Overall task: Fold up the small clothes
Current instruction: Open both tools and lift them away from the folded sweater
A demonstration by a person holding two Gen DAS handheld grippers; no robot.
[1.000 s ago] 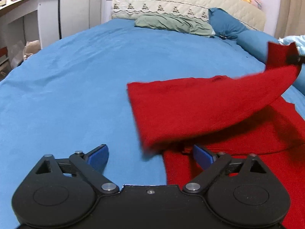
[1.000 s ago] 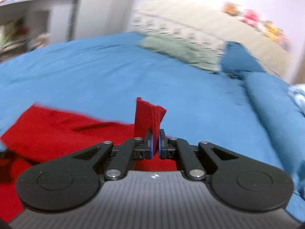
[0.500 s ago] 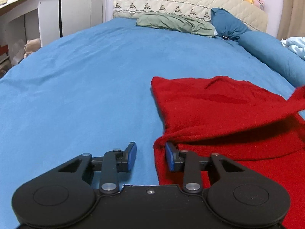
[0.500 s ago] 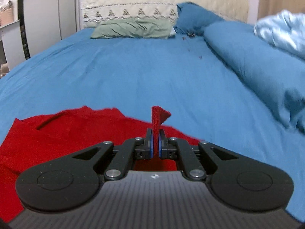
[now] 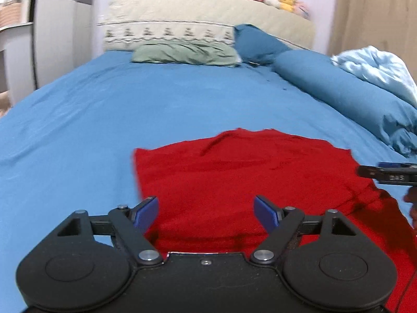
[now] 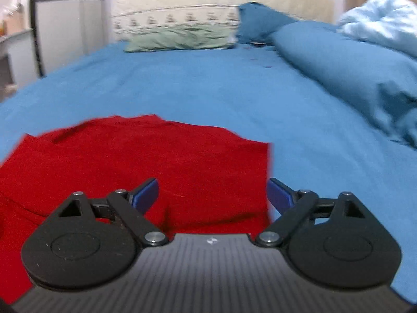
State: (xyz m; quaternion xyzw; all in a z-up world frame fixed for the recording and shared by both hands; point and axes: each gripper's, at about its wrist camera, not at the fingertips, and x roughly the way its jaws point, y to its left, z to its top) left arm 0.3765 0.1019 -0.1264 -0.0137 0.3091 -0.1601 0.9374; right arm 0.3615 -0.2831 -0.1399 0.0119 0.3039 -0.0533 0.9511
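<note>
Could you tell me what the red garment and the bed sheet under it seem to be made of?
Red garment: apparently a soft knit, matte and slightly fuzzy, draping in soft creases. Blue bed sheet: probably woven cotton or similar, matte and smooth with shallow wrinkles.

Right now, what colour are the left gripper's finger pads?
Blue pads on the black left gripper; clearest in the left wrist view.

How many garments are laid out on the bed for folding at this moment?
1: a red garment lies flat on the blue bed sheet, directly ahead of both open grippers. Others may lie outside view.
</note>
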